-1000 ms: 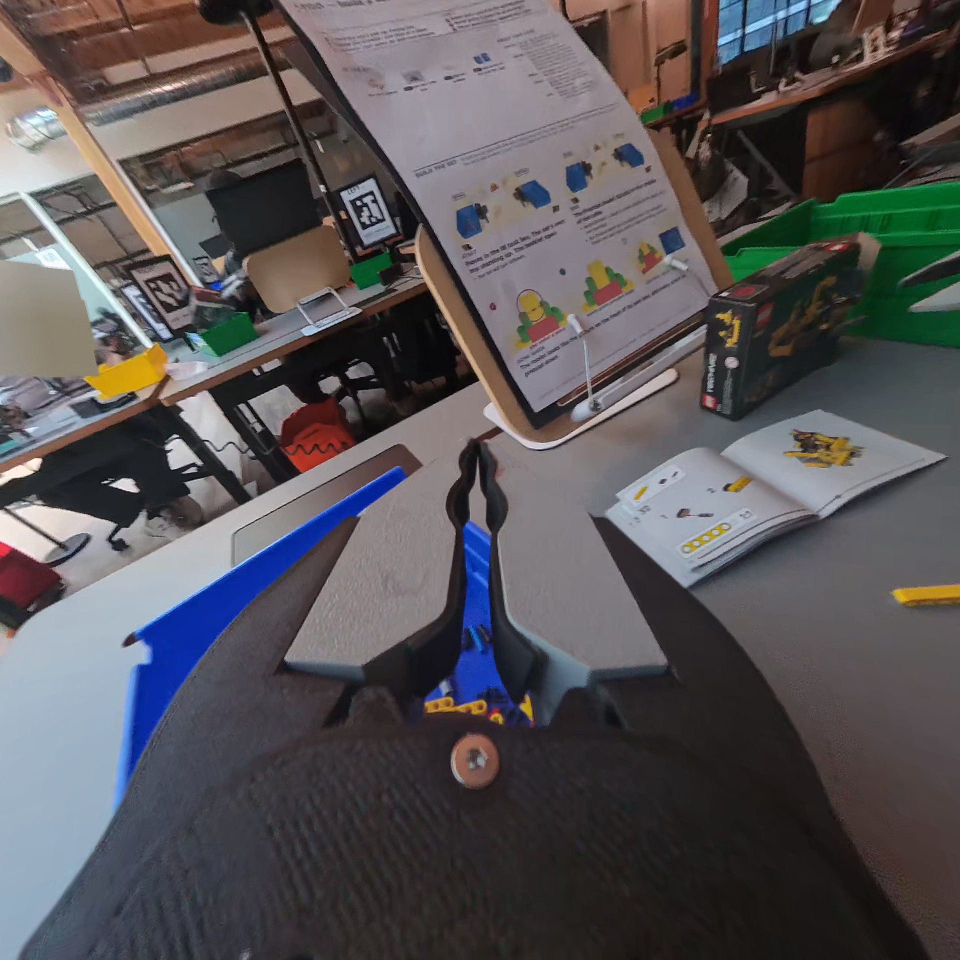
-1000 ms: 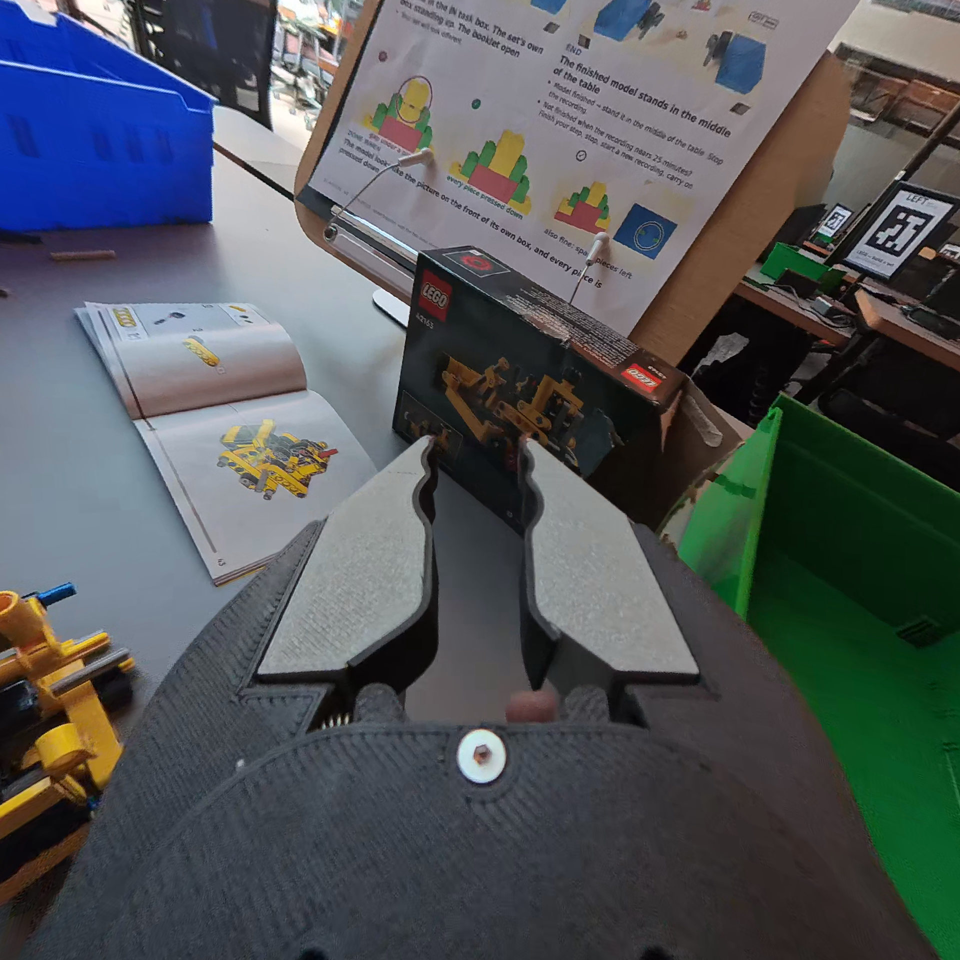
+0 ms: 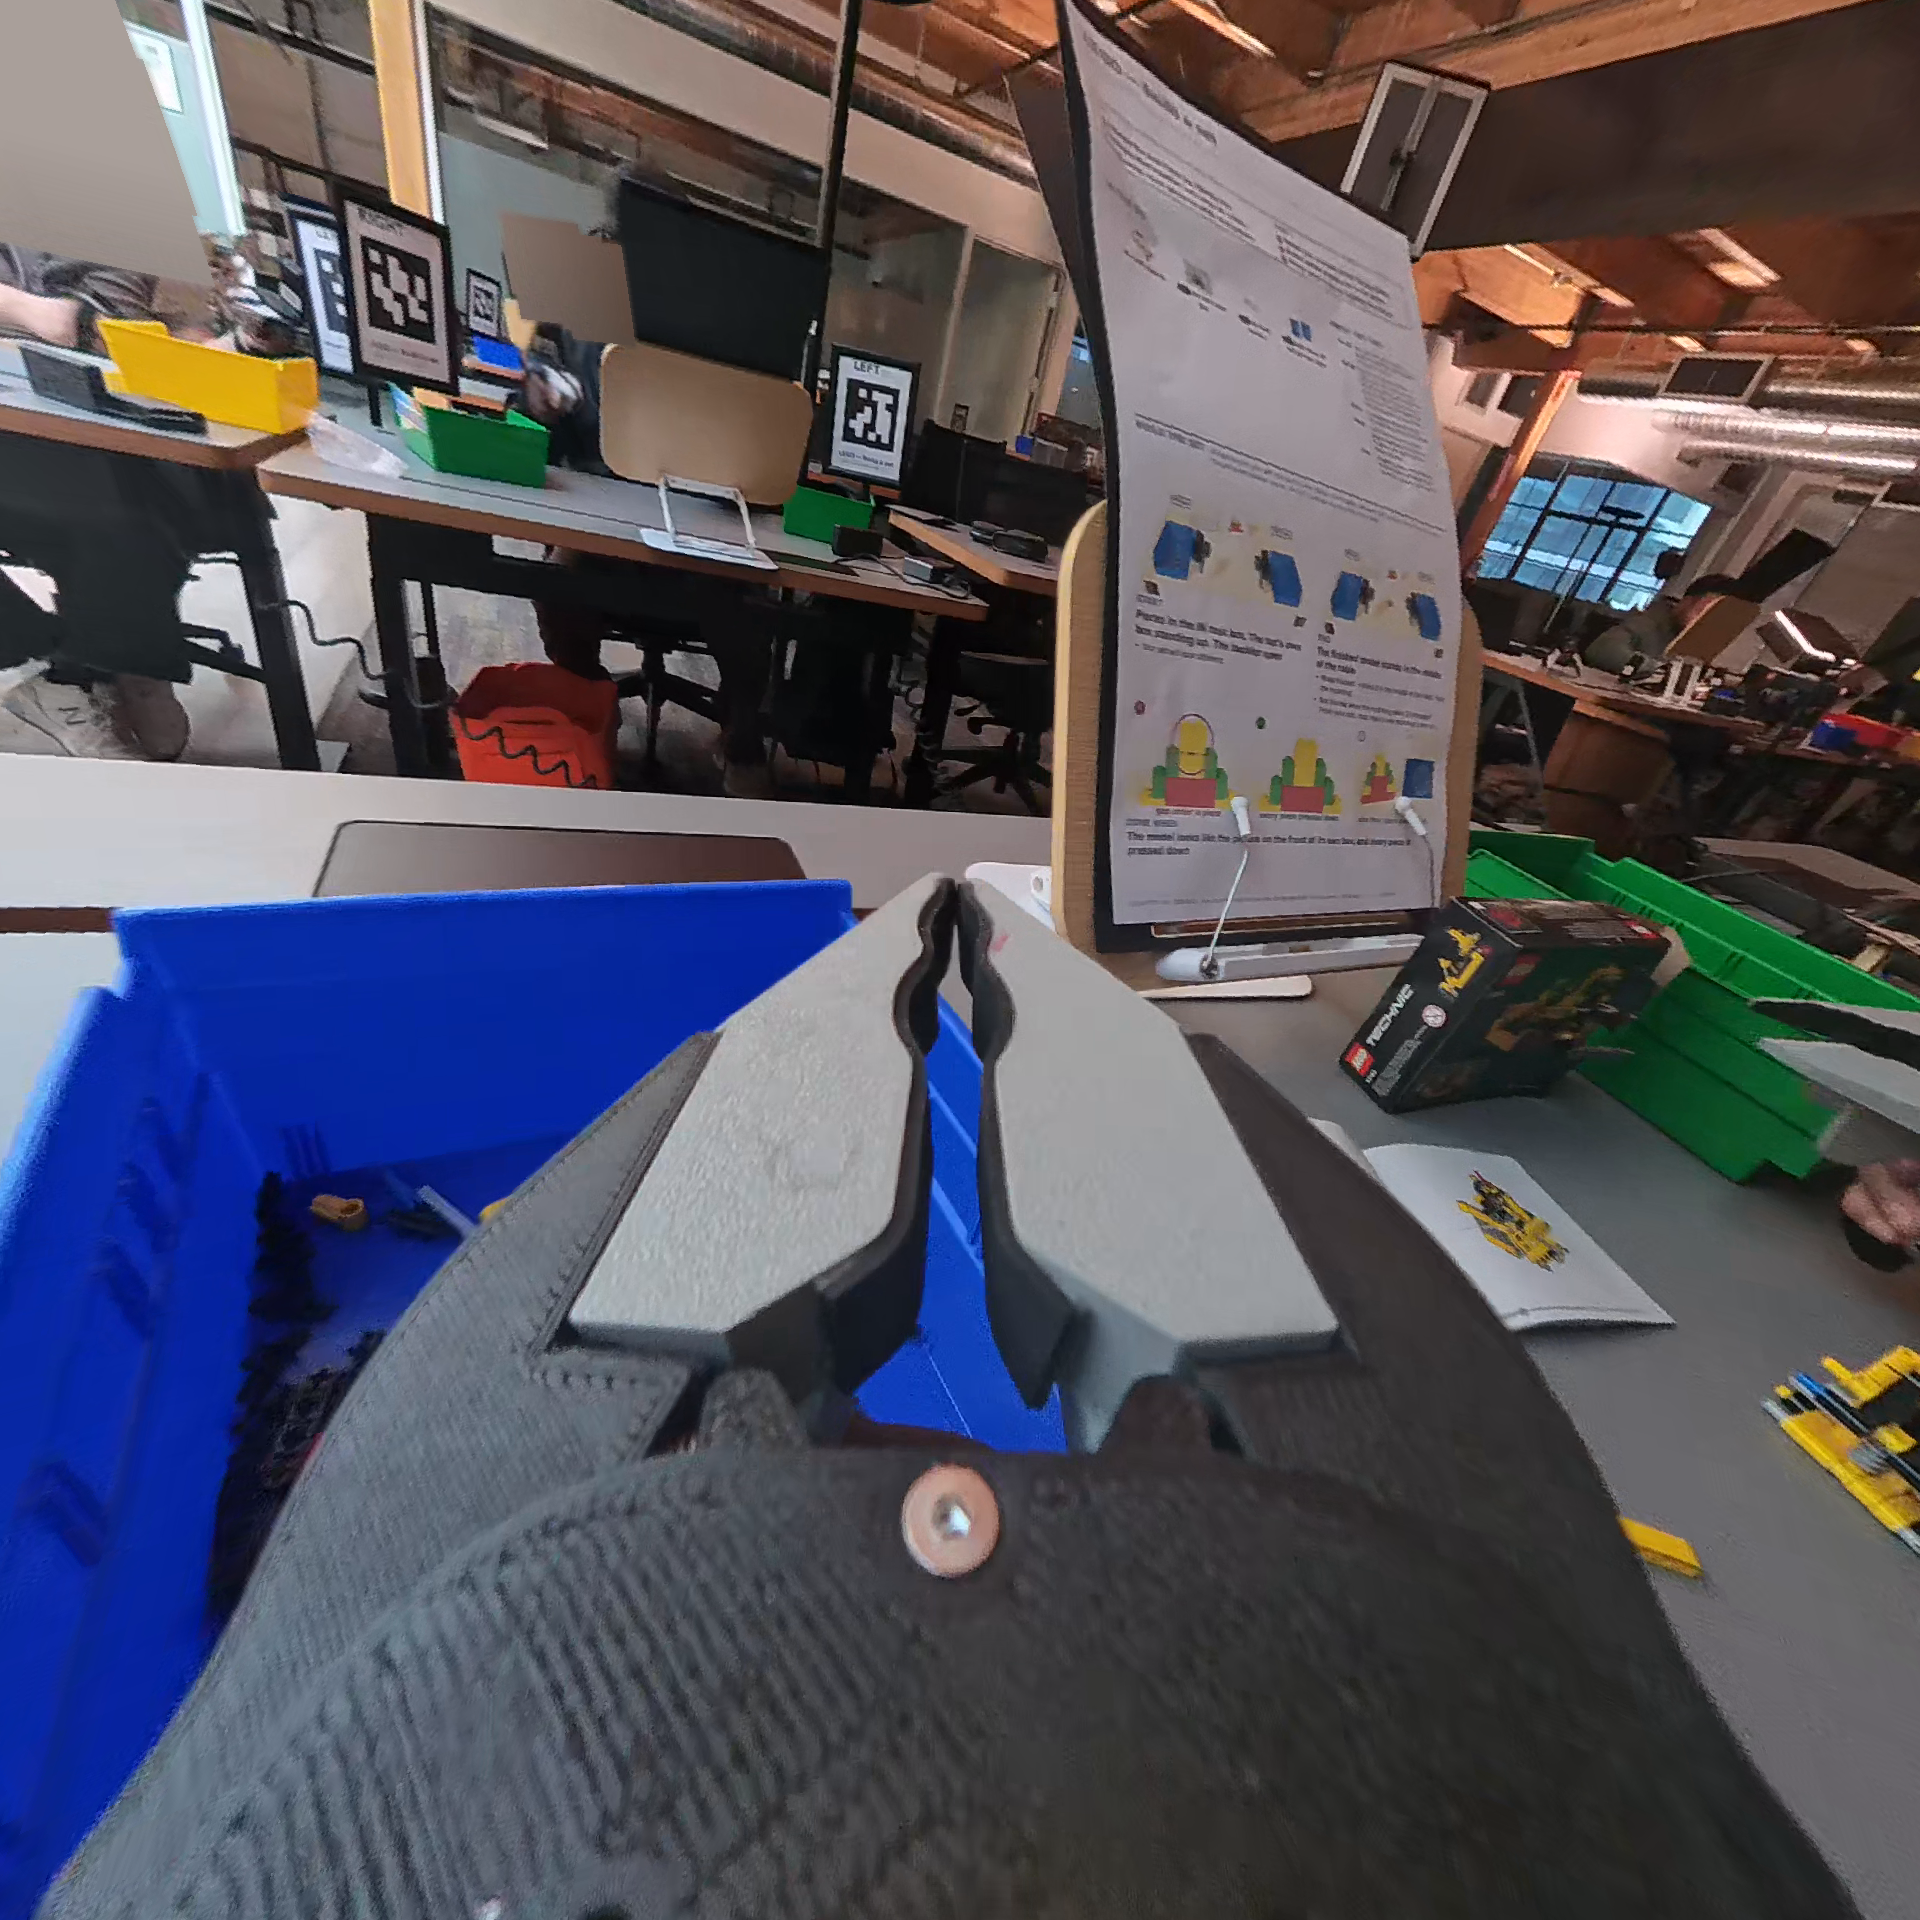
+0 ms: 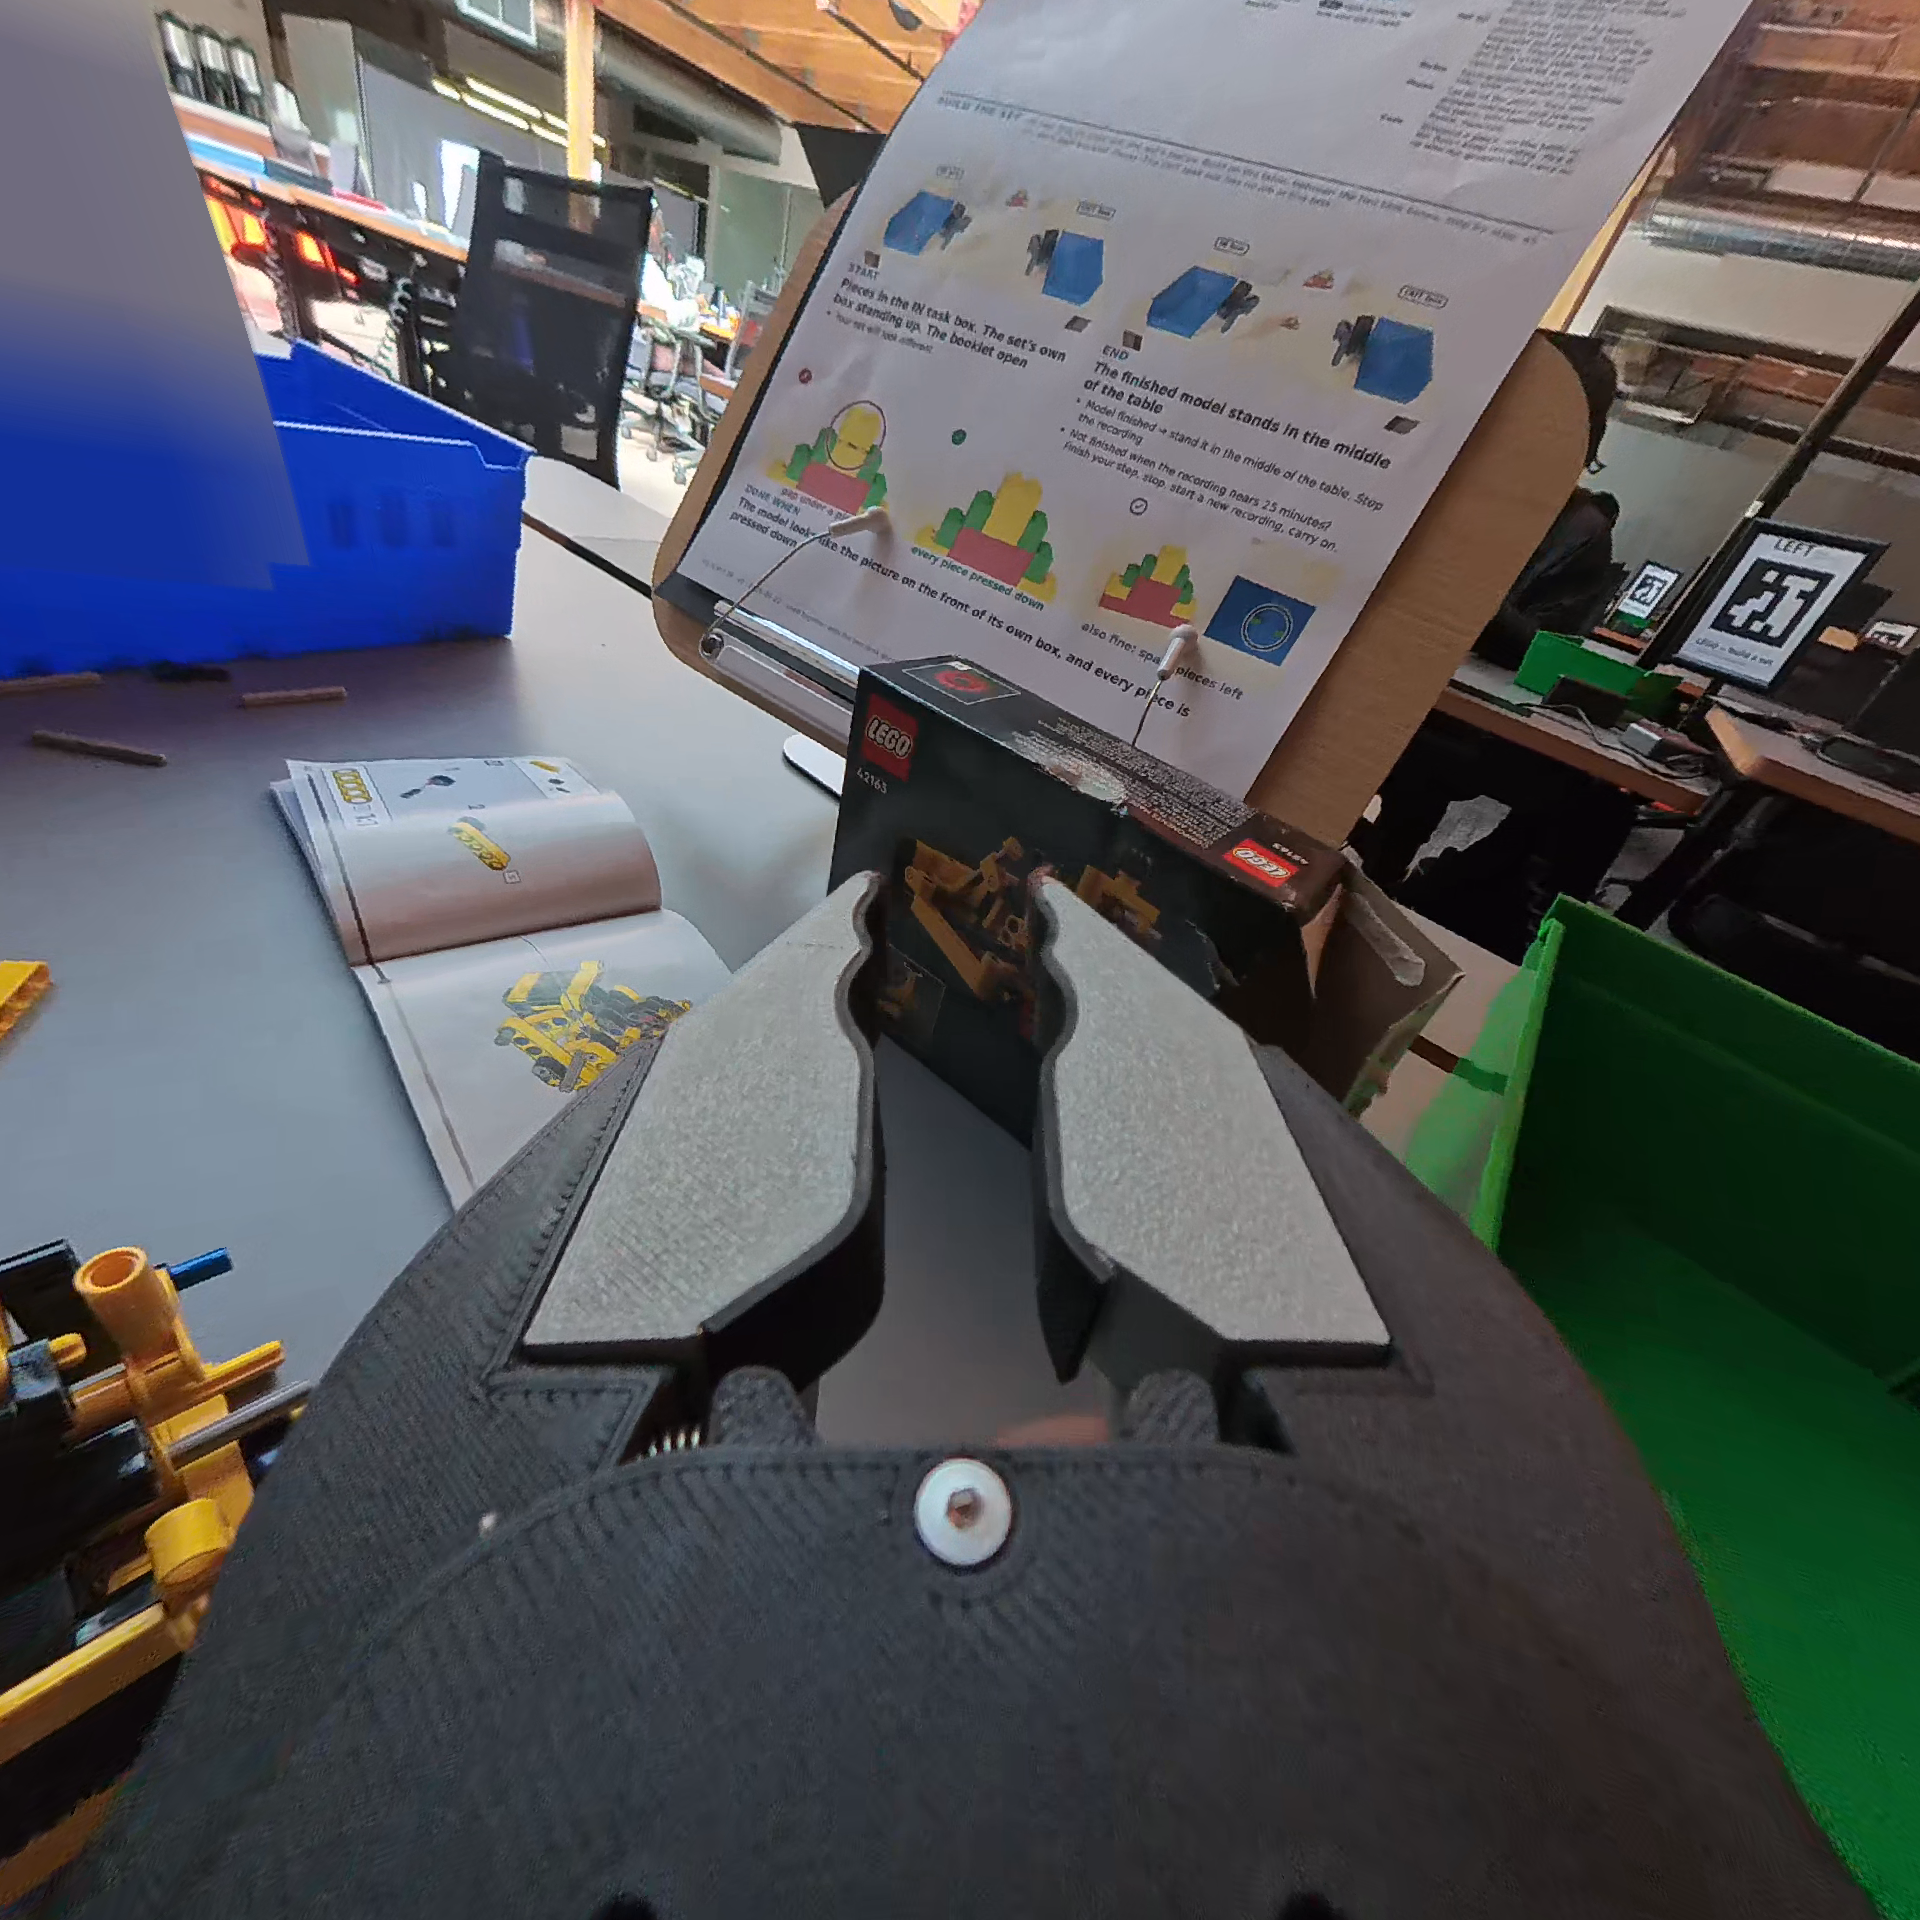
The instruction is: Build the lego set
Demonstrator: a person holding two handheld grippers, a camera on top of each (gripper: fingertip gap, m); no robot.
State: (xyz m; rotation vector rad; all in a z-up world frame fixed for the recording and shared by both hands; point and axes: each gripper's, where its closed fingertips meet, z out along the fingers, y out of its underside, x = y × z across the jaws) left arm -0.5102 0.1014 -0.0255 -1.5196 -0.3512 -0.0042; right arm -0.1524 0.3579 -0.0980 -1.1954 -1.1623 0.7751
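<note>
Left hand-held gripper [image 3: 954, 906] closed above blue bin [image 3: 478, 940] rim.

The left gripper [image 3: 957, 902] has its fingertips pressed together, empty; the right gripper [image 4: 954, 902] holds its jaws apart

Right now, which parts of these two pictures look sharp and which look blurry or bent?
Left wrist view: the claw is sharp, the yellow model at the right edge smears, and the instruction sheet bows from the wide lens. Right wrist view: the set box is crisp; the blue bin is softer.
</note>
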